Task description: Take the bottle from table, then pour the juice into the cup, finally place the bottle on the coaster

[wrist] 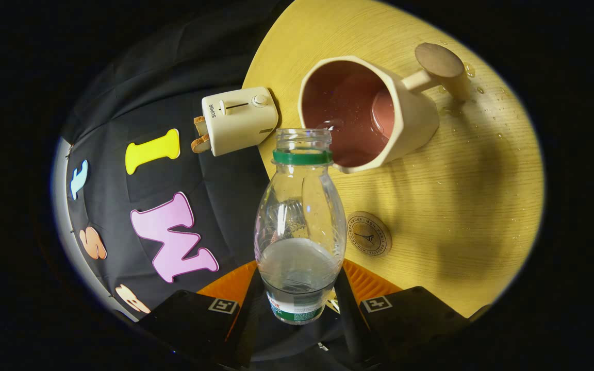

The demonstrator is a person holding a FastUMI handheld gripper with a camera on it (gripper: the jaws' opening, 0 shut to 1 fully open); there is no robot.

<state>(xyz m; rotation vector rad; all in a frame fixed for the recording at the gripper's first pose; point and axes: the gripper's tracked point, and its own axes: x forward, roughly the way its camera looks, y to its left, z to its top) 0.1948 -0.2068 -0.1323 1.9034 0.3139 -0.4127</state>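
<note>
The gripper (297, 304) is squeezing the clear plastic bottle (299, 226) with both fingers, hiding its bottom. Its open mouth is leaning at the cream cup's (410, 118) rim on the wooden table (472, 206). The round coaster (369, 233) is lying just right.

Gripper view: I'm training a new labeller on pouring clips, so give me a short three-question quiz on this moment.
1. True or false: the clear plastic bottle with the green neck ring still has its cap on.
2. What is the hand-held gripper doing? A) open above the table B) shut on the bottle C) shut on the cup
3. Fill in: the round brown coaster lies on the light wooden table beside the ____.

Key:
1. False; its mouth is open, at the rim of the cream mug with the pink inside.
2. B; both fingers press its lower body.
3. Bottle.
</note>
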